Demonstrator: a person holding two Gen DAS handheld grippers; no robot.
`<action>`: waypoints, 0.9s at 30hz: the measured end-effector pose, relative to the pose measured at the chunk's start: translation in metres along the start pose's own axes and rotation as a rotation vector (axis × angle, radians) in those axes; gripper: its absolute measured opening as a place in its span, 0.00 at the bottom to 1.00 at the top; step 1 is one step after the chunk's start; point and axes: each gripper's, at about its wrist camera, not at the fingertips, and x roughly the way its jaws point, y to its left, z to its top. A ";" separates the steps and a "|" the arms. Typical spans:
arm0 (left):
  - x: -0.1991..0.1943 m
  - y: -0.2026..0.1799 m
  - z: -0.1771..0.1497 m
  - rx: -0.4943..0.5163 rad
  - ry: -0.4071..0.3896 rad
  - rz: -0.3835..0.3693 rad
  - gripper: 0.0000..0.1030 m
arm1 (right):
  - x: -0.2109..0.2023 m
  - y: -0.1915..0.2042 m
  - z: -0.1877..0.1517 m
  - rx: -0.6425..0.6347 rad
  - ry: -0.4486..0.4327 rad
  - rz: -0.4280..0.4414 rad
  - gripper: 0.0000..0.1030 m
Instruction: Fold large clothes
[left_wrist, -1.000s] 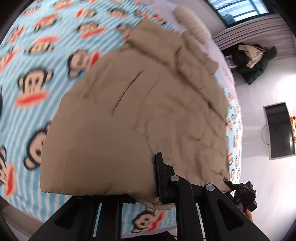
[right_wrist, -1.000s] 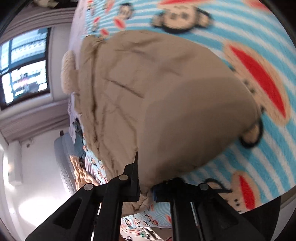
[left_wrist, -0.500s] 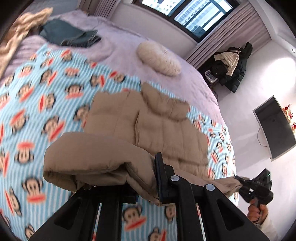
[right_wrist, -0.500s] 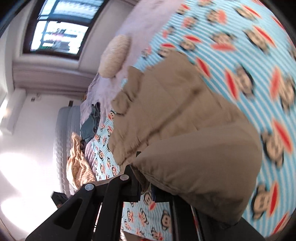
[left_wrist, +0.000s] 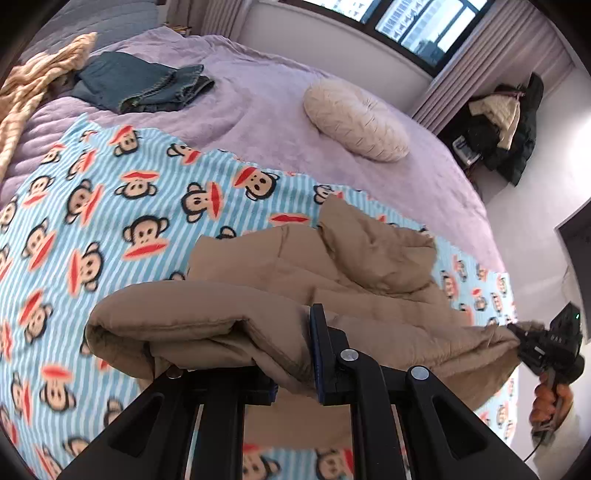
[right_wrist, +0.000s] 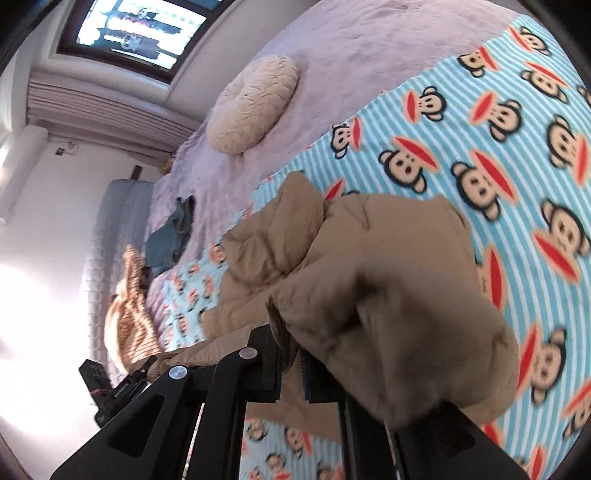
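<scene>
A tan padded jacket (left_wrist: 332, 266) lies on a blue striped monkey-print blanket (left_wrist: 110, 206). My left gripper (left_wrist: 295, 365) is shut on the jacket's near hem and holds it lifted off the bed. My right gripper (right_wrist: 291, 373) is shut on the hem's other end (right_wrist: 388, 314). In the left wrist view the right gripper (left_wrist: 543, 343) shows at the far right, clamped on the fabric. The jacket's hood (left_wrist: 373, 240) rests on the blanket at the far side. The left gripper (right_wrist: 118, 384) shows at the lower left of the right wrist view.
The bed has a lilac cover (left_wrist: 258, 99). A round cream cushion (left_wrist: 354, 118) lies on it, with folded blue jeans (left_wrist: 140, 85) and a tan striped cloth (left_wrist: 33, 85) at the far left. Dark coats (left_wrist: 506, 122) hang past the bed's corner.
Both grippers have lifted the jacket's near hem off the bed, so the hem now hangs raised between them. The cameras have tilted up from looking down on the jacket to looking across the bed.
</scene>
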 end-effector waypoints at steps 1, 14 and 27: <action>0.015 0.001 0.005 0.013 0.009 0.003 0.15 | 0.009 -0.003 0.005 0.005 -0.004 -0.016 0.08; 0.132 0.021 0.023 0.000 0.050 0.022 0.21 | 0.093 -0.049 0.026 0.076 -0.023 -0.126 0.09; 0.086 -0.025 0.014 0.272 -0.016 -0.024 0.50 | 0.079 0.026 -0.002 -0.256 0.032 -0.193 0.14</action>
